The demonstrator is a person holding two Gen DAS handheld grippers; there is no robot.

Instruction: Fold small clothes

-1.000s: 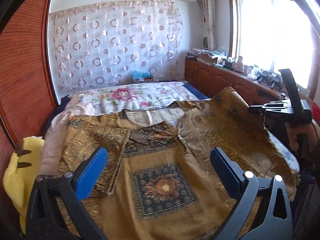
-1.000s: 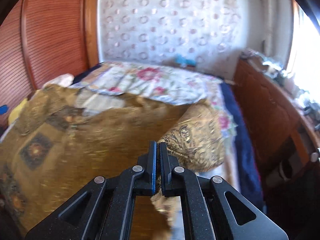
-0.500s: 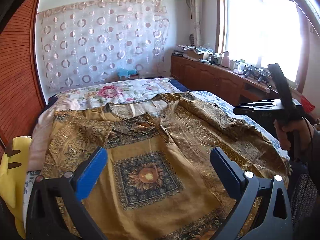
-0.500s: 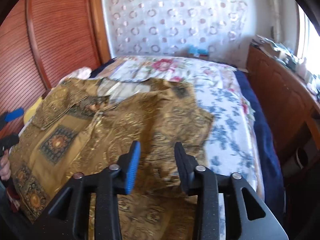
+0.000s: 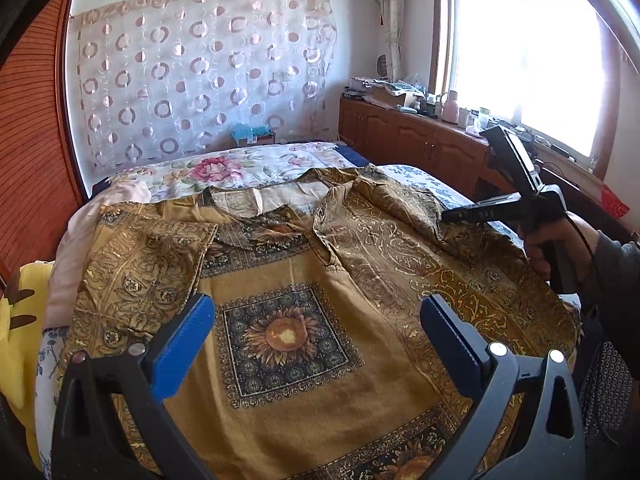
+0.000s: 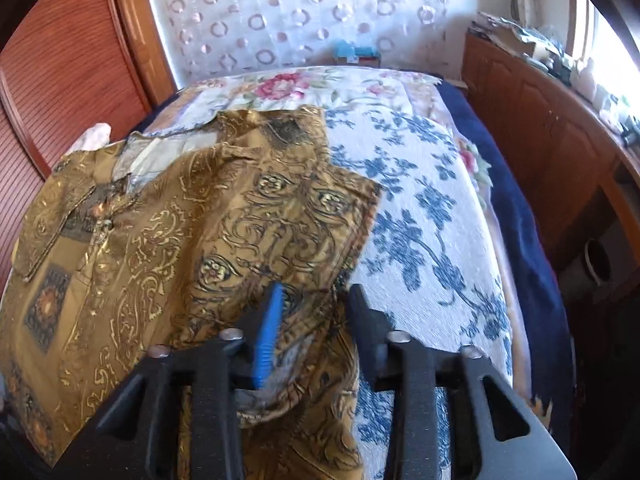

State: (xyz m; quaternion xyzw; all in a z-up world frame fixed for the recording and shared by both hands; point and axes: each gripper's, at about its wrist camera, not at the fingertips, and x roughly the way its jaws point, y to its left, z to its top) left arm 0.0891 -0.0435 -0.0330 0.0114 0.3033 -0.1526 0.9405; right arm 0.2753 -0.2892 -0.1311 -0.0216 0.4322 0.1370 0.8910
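A gold patterned shirt (image 5: 288, 336) with a sunflower panel lies front-up across the bed, collar toward the far wall. My left gripper (image 5: 318, 308) hovers open over its lower front, nothing between the blue pads. In the right wrist view the shirt (image 6: 240, 220) spreads to the left, one sleeve (image 6: 304, 200) flat on the bedspread. My right gripper (image 6: 316, 290) points down at the sleeve's near edge, its jaws closing with gold fabric between them and the pads still apart from it. The left wrist view shows that gripper (image 5: 446, 216) low over the shirt's right side, held by a hand (image 5: 548, 248).
A blue-flowered bedspread (image 6: 420, 220) lies bare right of the shirt, with a floral quilt (image 5: 224, 168) behind. A yellow plush (image 5: 16, 320) and pink cloth (image 5: 80, 240) sit at the left edge. Wooden cabinets (image 5: 400, 132) line the right wall, a wooden panel (image 5: 32, 160) the left.
The right gripper let go of the raised side of the shirt, which dropped flat on the bed. It opened, then sank toward the sleeve's edge and narrowed.
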